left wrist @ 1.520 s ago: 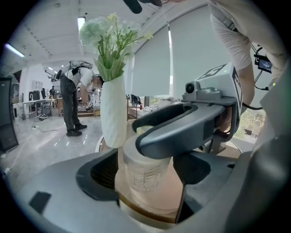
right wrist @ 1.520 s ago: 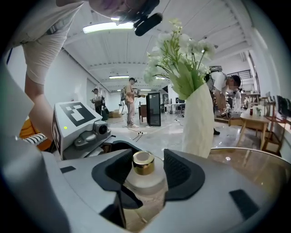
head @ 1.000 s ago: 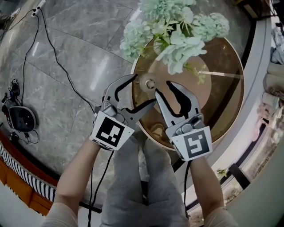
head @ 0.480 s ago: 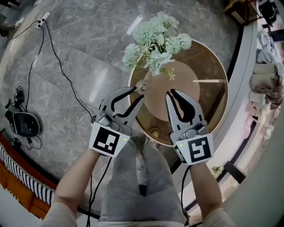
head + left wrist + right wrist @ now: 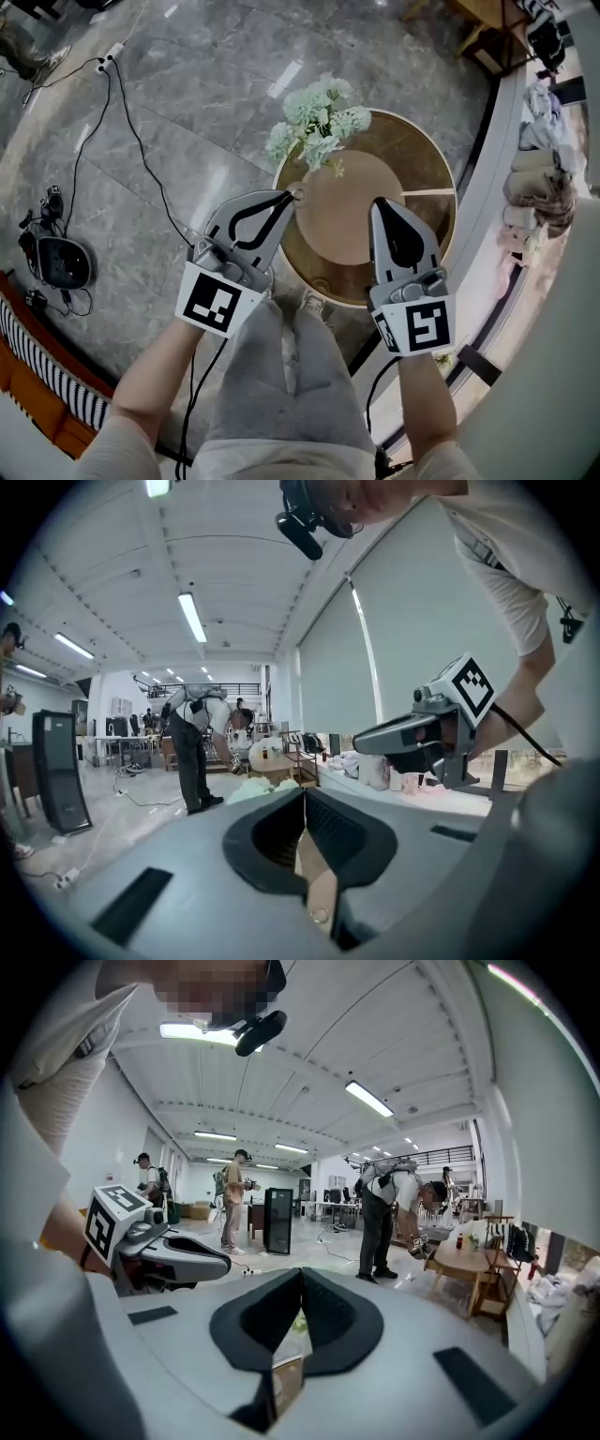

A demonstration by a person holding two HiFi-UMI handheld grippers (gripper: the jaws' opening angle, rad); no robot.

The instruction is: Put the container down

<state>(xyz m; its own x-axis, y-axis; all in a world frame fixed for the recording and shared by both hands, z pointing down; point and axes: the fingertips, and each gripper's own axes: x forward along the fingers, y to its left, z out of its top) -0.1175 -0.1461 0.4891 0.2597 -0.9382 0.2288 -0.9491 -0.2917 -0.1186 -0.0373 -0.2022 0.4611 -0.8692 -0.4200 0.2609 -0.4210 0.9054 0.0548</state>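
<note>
The floor (image 5: 216,94) is glossy polished grey stone with pale veining. The round table (image 5: 427,159) has a shiny amber, glass-like rim around a matt tan centre. The flowers (image 5: 314,117) look like pale green cloth, though they are too small to be sure. The left gripper (image 5: 292,194) and right gripper (image 5: 378,202) have smooth matt grey plastic shells and black ribbed pads (image 5: 332,832). The trousers (image 5: 291,375) are soft grey cloth.

Left gripper (image 5: 288,196) and right gripper (image 5: 379,202) rose away from the round table (image 5: 424,234) — both pairs of jaws closed, nothing between them.
</note>
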